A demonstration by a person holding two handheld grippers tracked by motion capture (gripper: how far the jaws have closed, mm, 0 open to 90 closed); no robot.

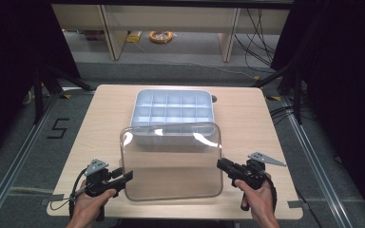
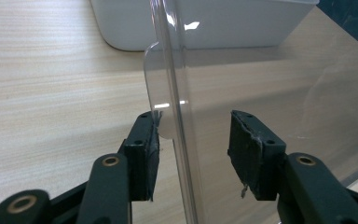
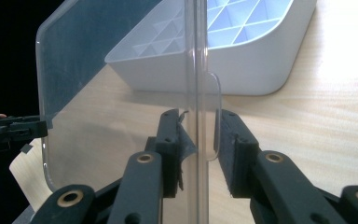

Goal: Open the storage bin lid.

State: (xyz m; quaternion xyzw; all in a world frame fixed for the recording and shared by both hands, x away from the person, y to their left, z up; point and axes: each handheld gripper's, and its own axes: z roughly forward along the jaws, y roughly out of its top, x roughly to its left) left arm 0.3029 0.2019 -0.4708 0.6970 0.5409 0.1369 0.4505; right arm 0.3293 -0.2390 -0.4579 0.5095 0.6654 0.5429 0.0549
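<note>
A clear plastic lid (image 1: 171, 161) stands tilted over the near half of the table, its far edge raised in front of a white compartment tray (image 1: 138, 107). My left gripper (image 1: 127, 175) is at the lid's left edge. In the left gripper view it (image 2: 193, 126) is open, the lid's rim (image 2: 173, 93) running between the jaws with a wide gap on one side. My right gripper (image 1: 220, 164) is at the lid's right edge. The right gripper view shows it (image 3: 198, 121) shut on the lid's rim and small tab (image 3: 214, 116), with the tray (image 3: 242, 70) just beyond.
The wooden table (image 1: 104, 123) has bare strips to the left and right of the tray. Dark curtains stand on both sides. Beyond the table are a grey floor, cables and shelving legs (image 1: 228, 38).
</note>
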